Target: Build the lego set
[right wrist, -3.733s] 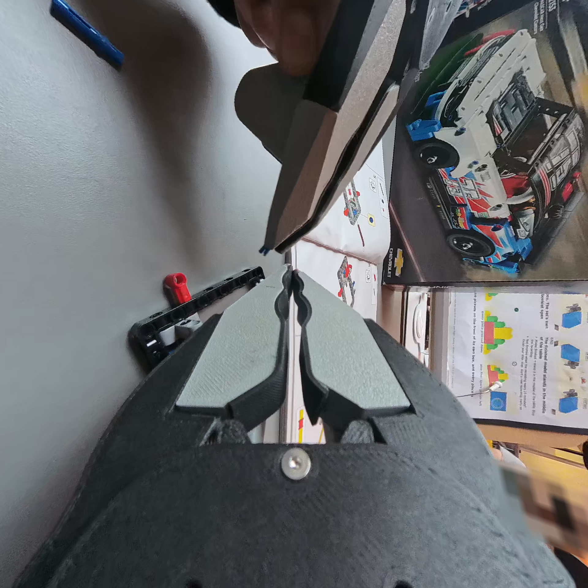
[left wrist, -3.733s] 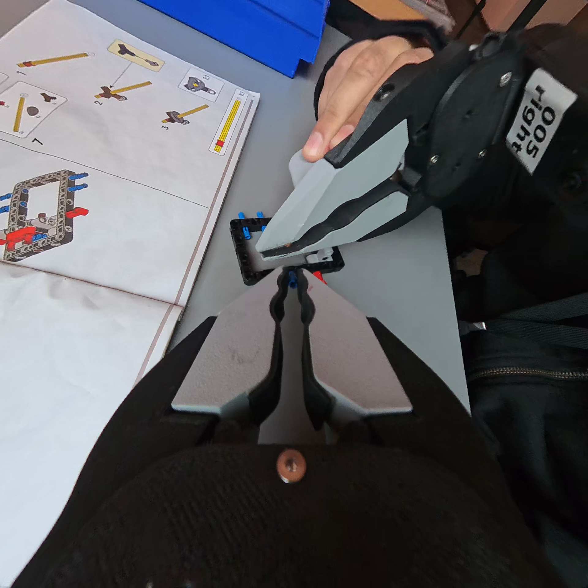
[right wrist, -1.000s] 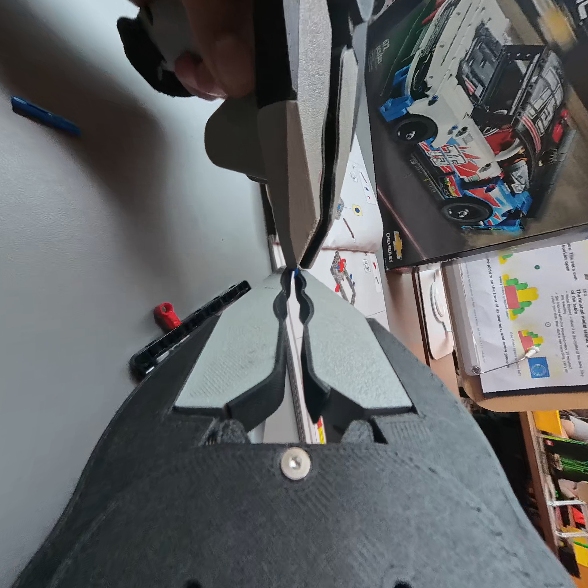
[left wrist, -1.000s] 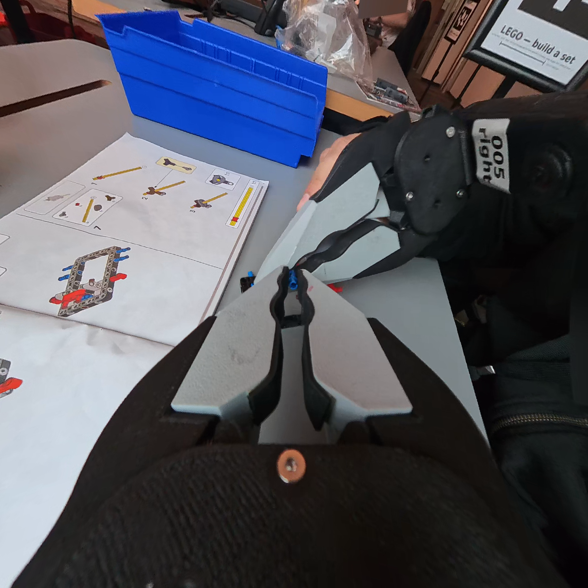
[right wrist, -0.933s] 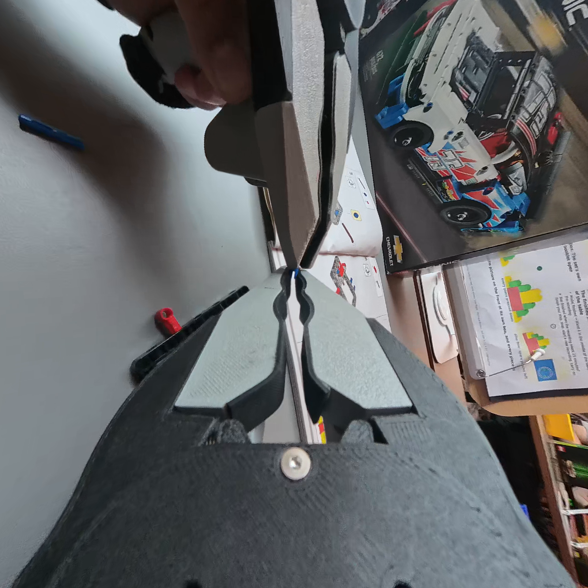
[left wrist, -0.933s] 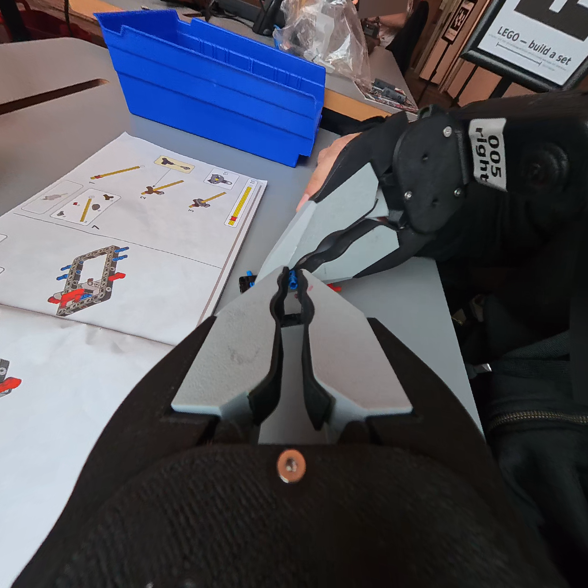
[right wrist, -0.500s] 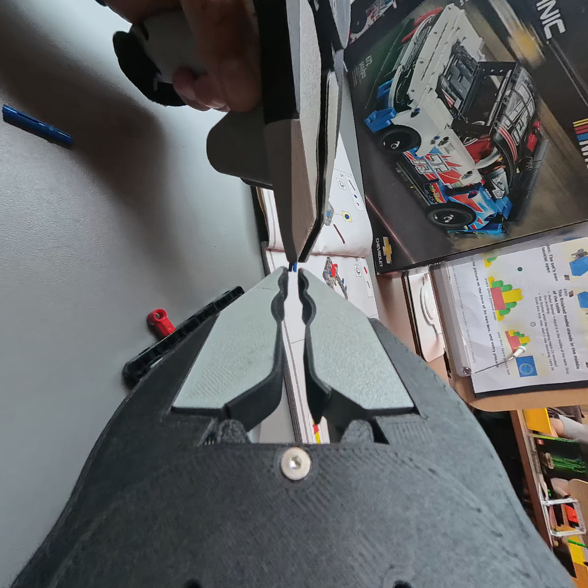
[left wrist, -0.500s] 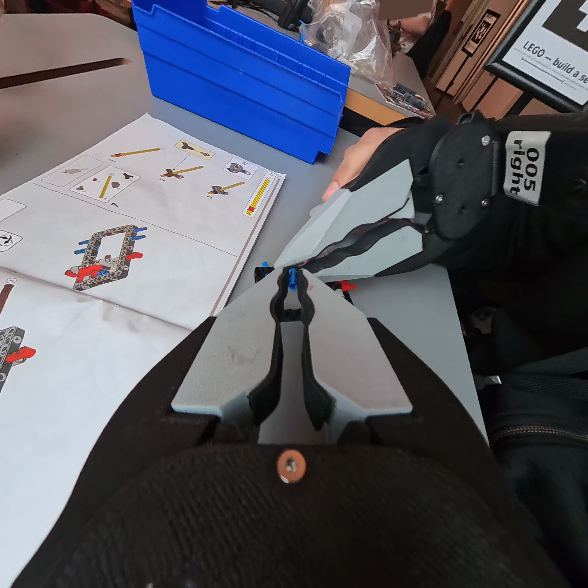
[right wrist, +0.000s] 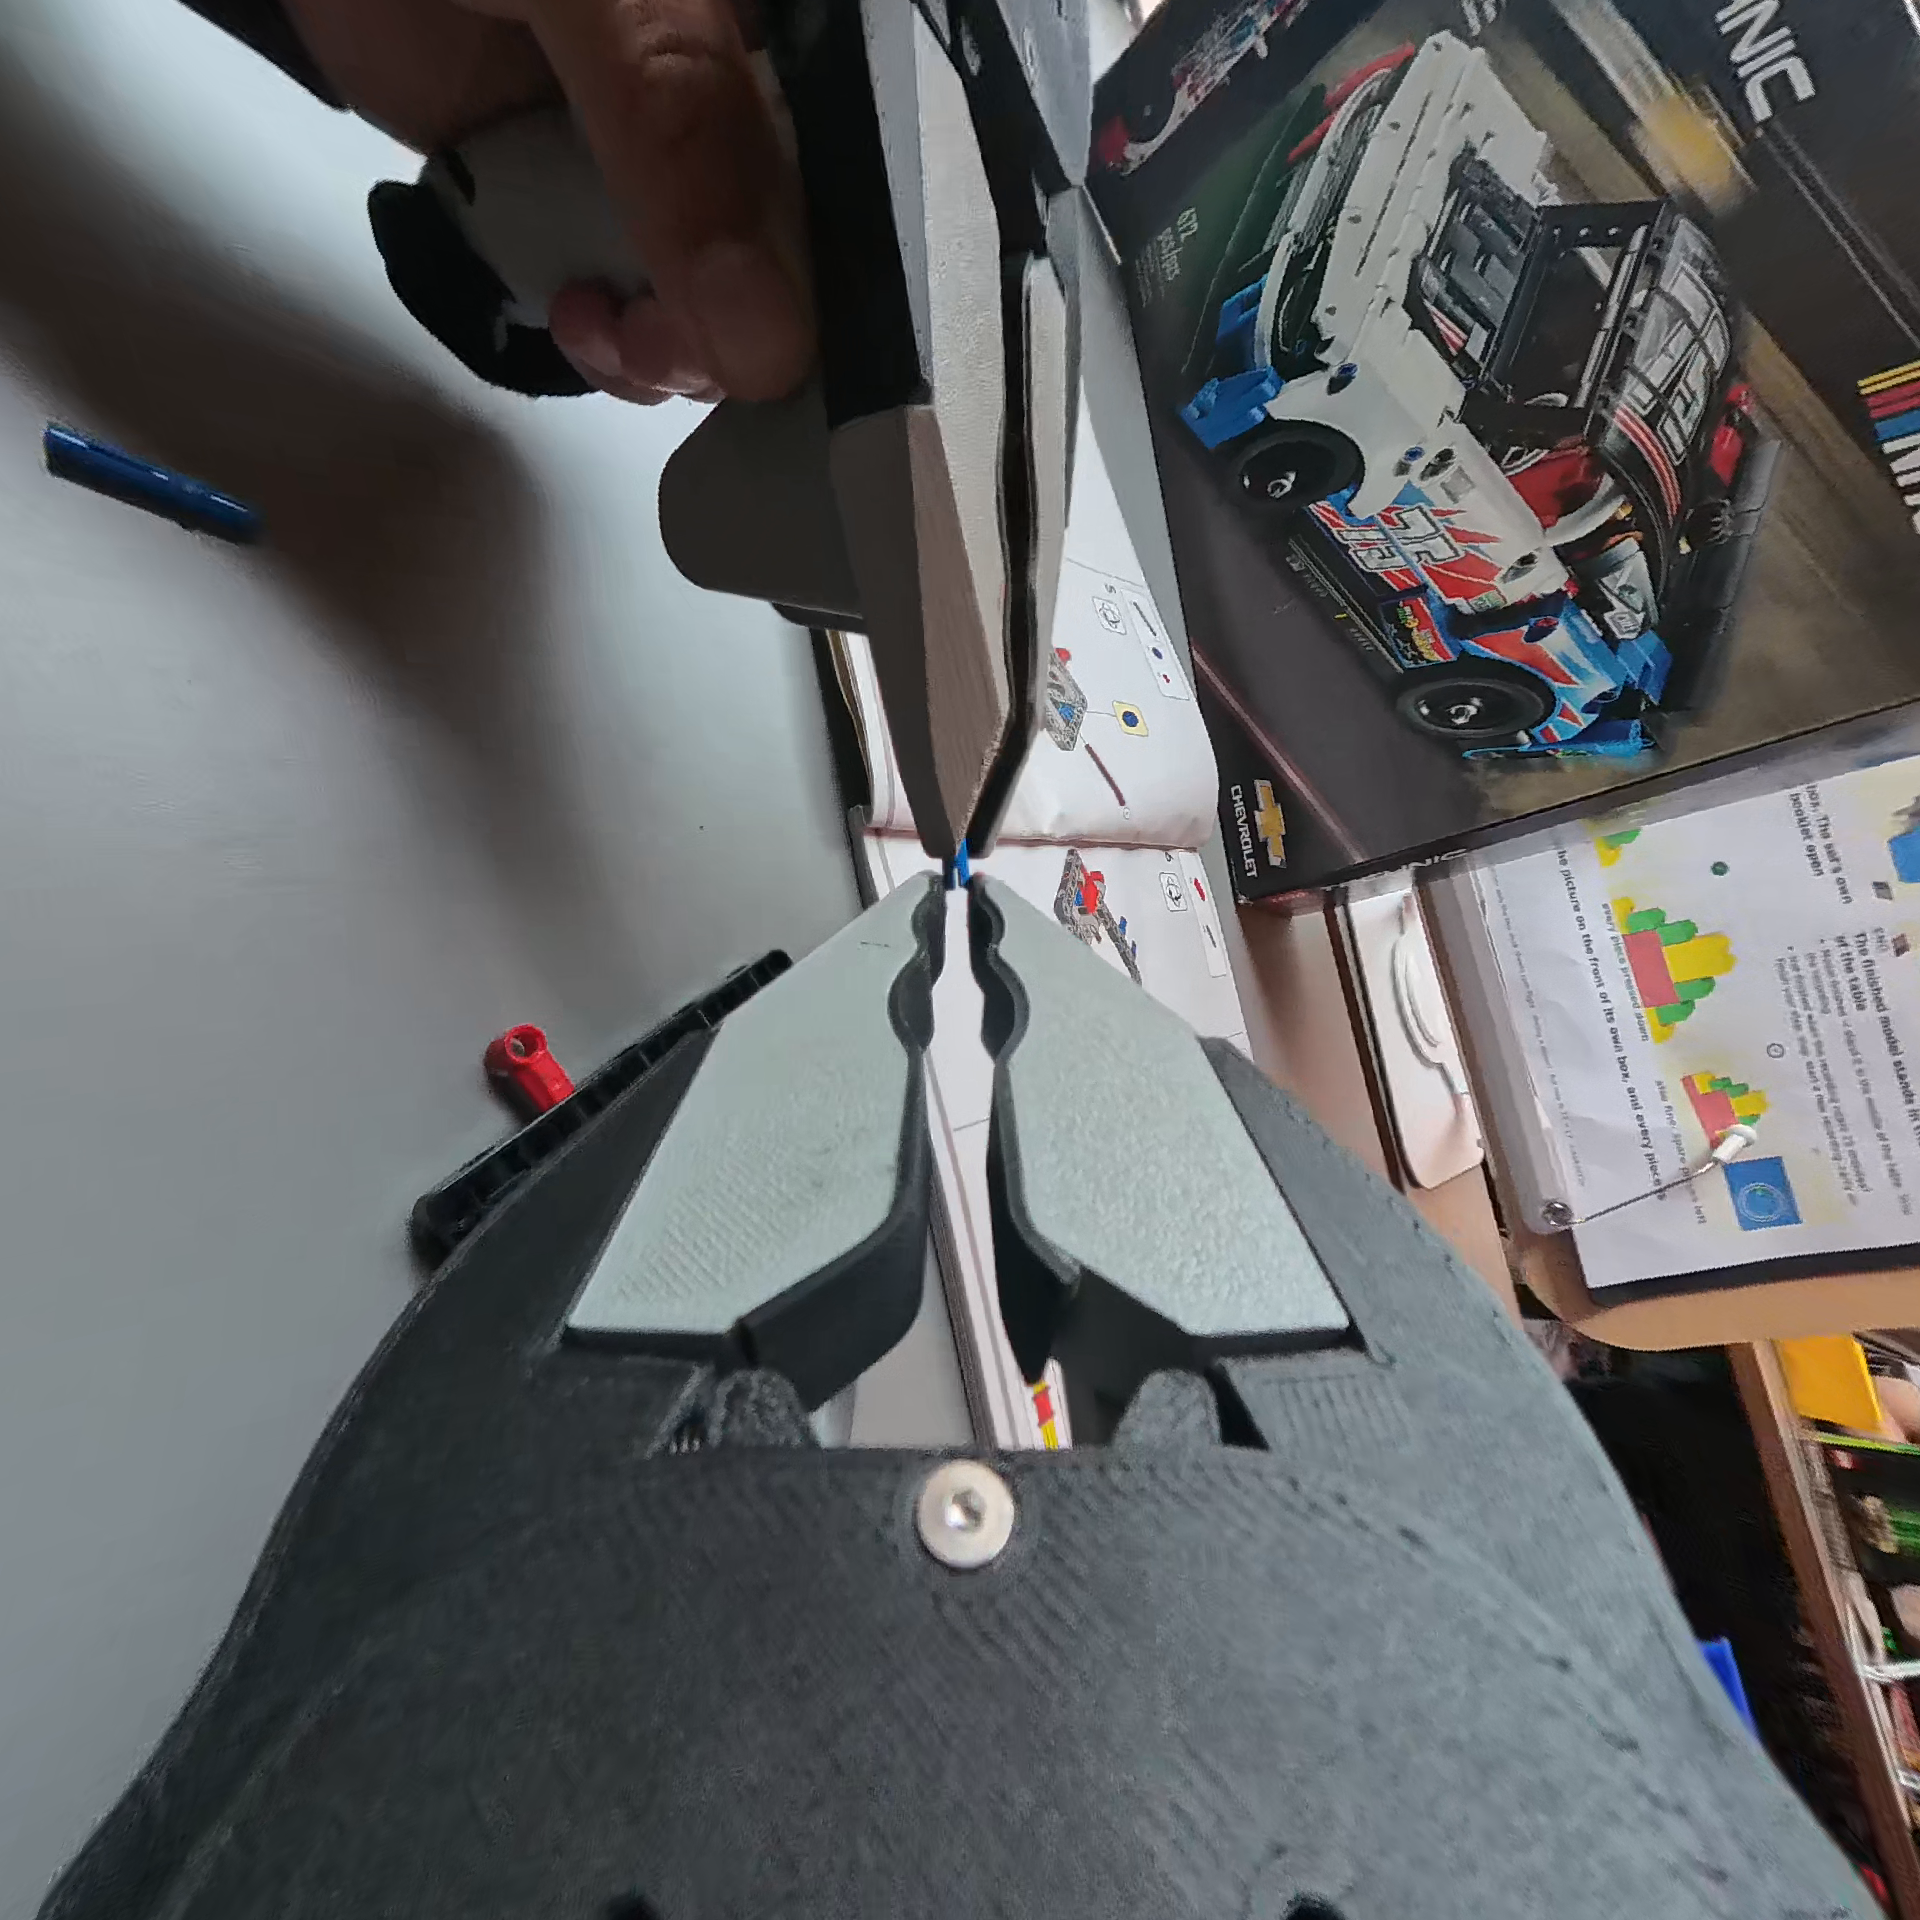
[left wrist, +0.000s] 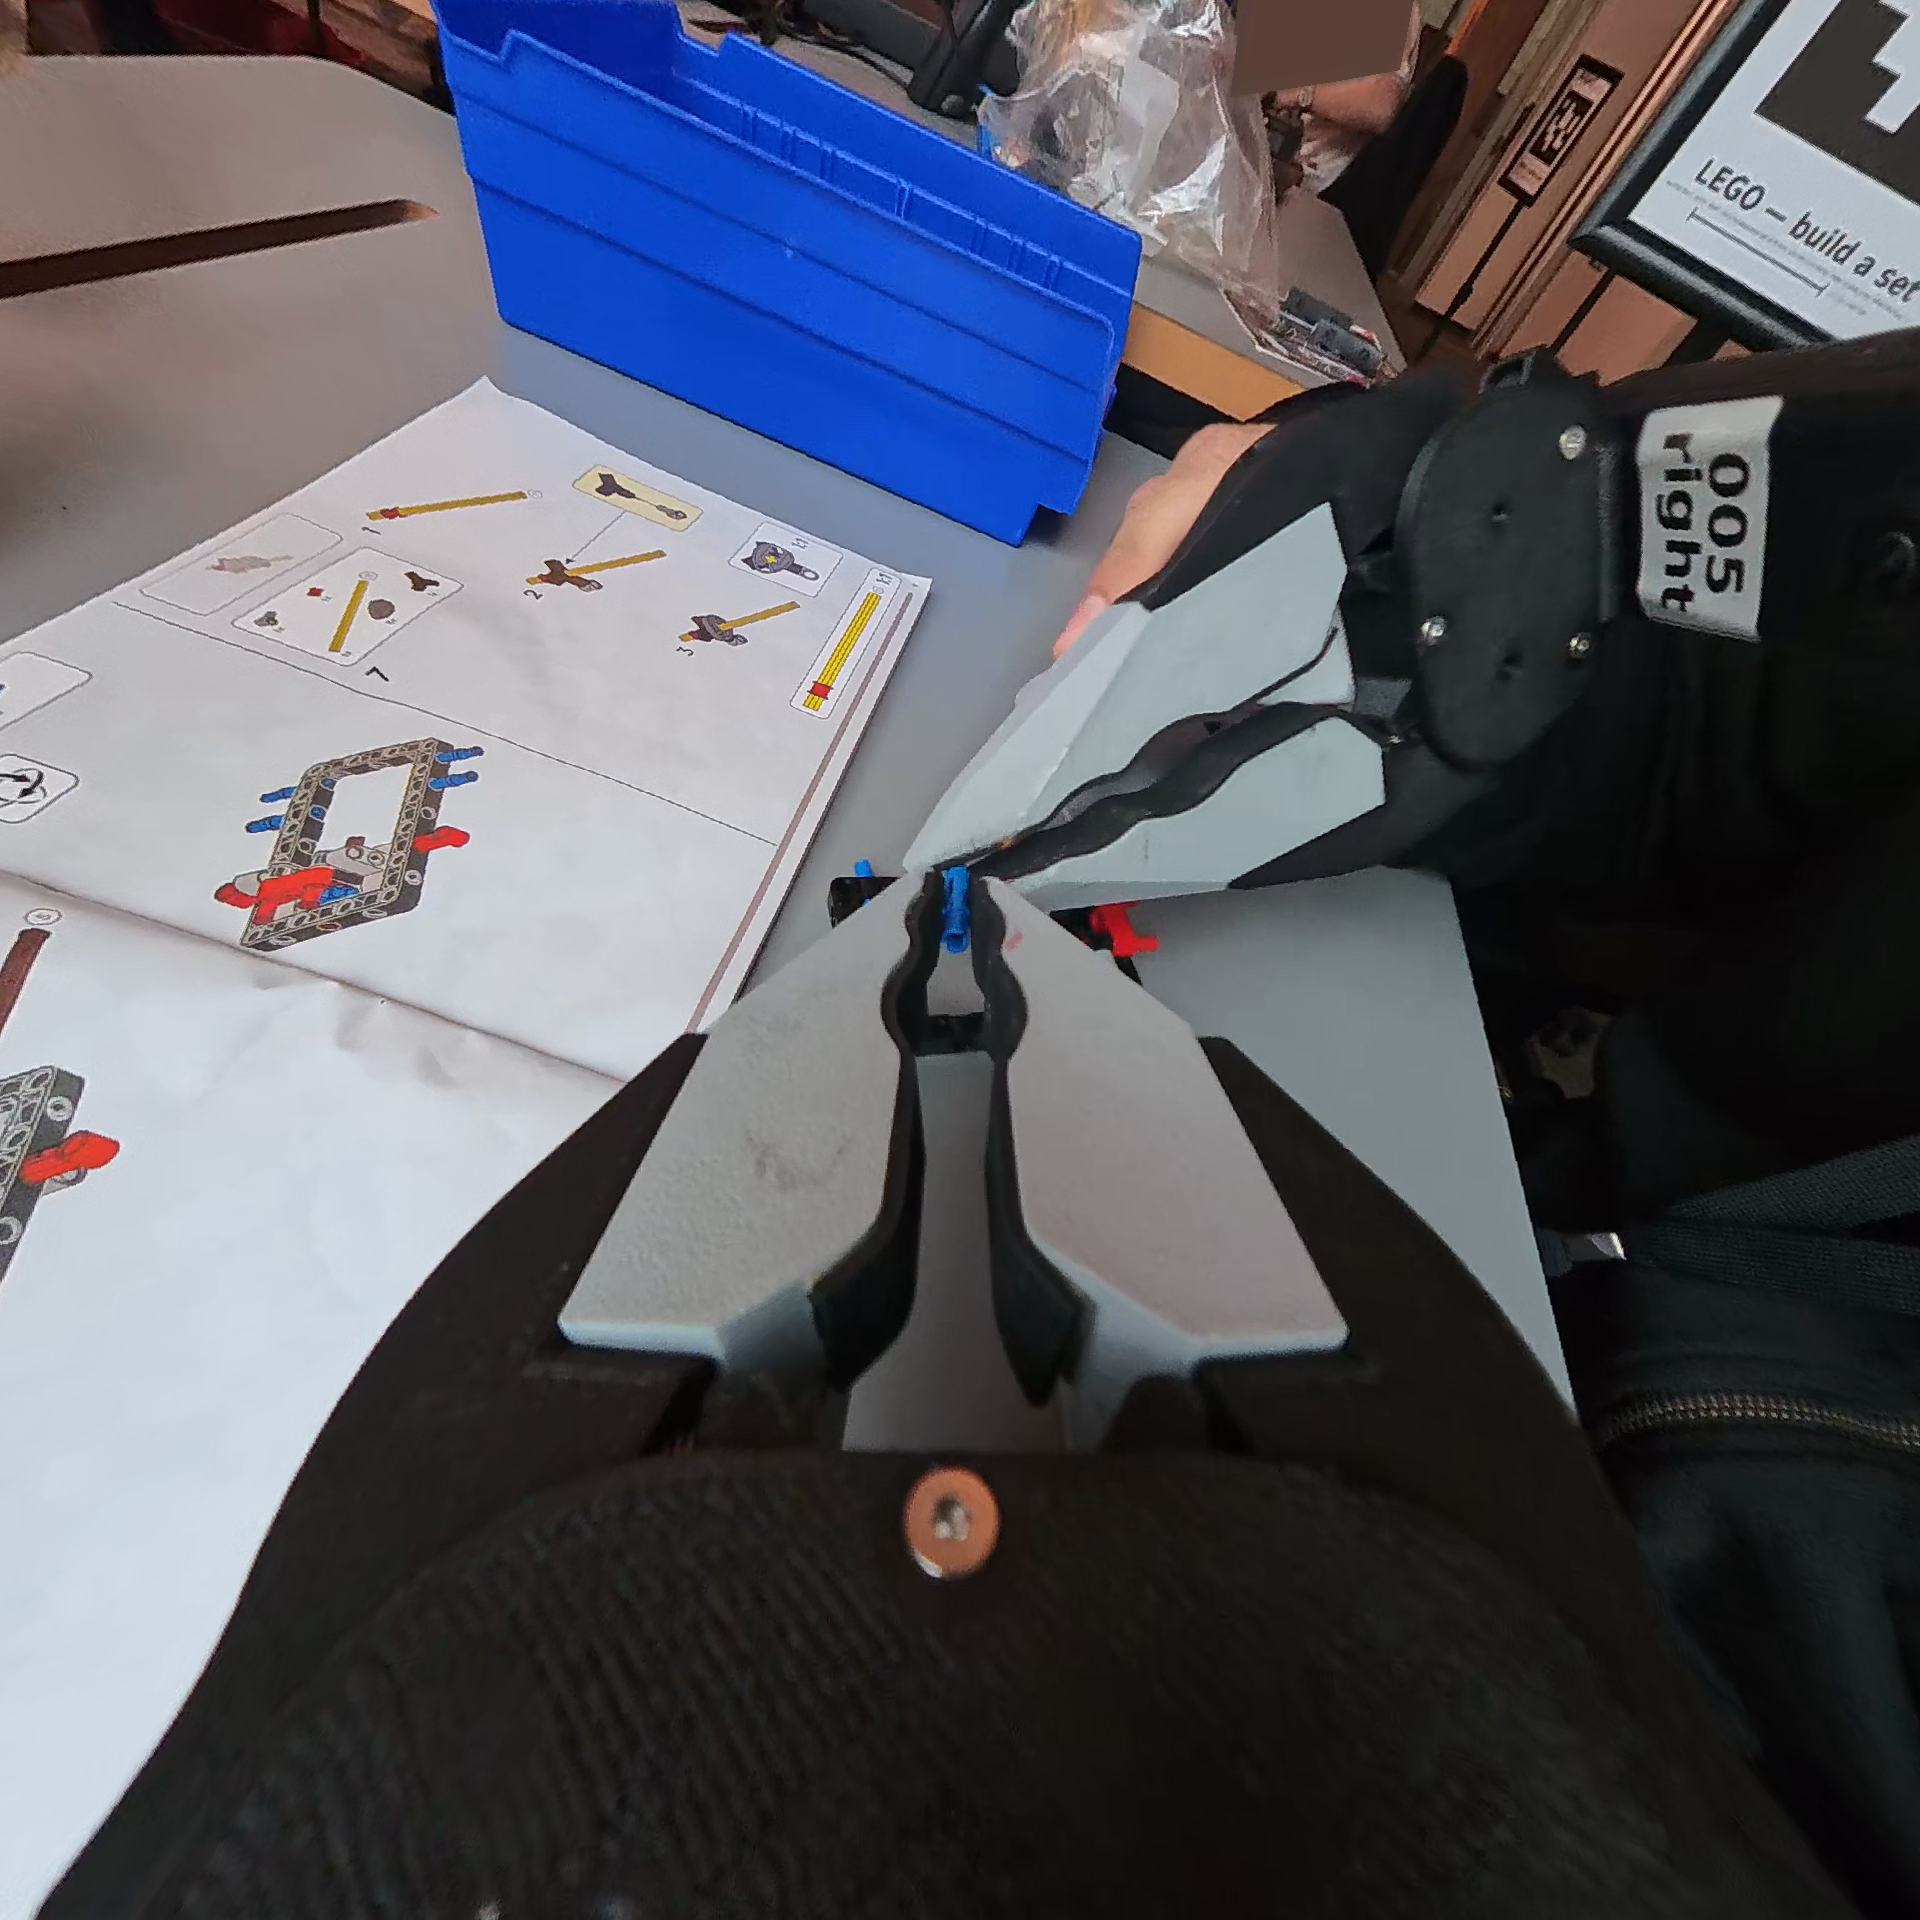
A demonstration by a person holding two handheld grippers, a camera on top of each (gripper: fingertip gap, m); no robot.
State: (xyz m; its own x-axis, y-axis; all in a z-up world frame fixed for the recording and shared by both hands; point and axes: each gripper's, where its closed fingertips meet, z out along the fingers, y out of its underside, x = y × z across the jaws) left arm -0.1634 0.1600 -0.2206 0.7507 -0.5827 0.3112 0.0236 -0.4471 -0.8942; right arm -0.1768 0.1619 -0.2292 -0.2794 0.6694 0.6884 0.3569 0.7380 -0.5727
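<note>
Step in hand looks like a pin handover, tip to tip, above the table (left wrist: 1351, 1039). Left tongs (left wrist: 954, 914) pinch a small blue pin (left wrist: 955, 910) right at the tips, pin end poking fwd. Right tongs (right wrist: 952, 883) meet it head-on; in the right wrist view their tips sit either side of the same blue pin (right wrist: 960, 864), nearly pressed together with a thin slit left. Can't tell if they truly grip it yet or just touch.

Black frame (right wrist: 592, 1101) w/ red connector (right wrist: 528, 1060) lies flat on the table below and behind the tips, just beside the open instruction booklet (left wrist: 468, 748). Blue axle (right wrist: 151, 483) lies well apart on the table. Blue bin (left wrist: 790, 260) stands beyond the booklet; set box (right wrist: 1507, 416) stands behind.

To do it well, imo:
- Right tongs should seat on the exposed pin end before left lets go; the pin is tiny and will likely drop or roll.
- Keep both tools in line so the pin doesn't twist.
- Release left slowly, then check the pin stays straight.
- Stay low over the table, near the frame.
</note>
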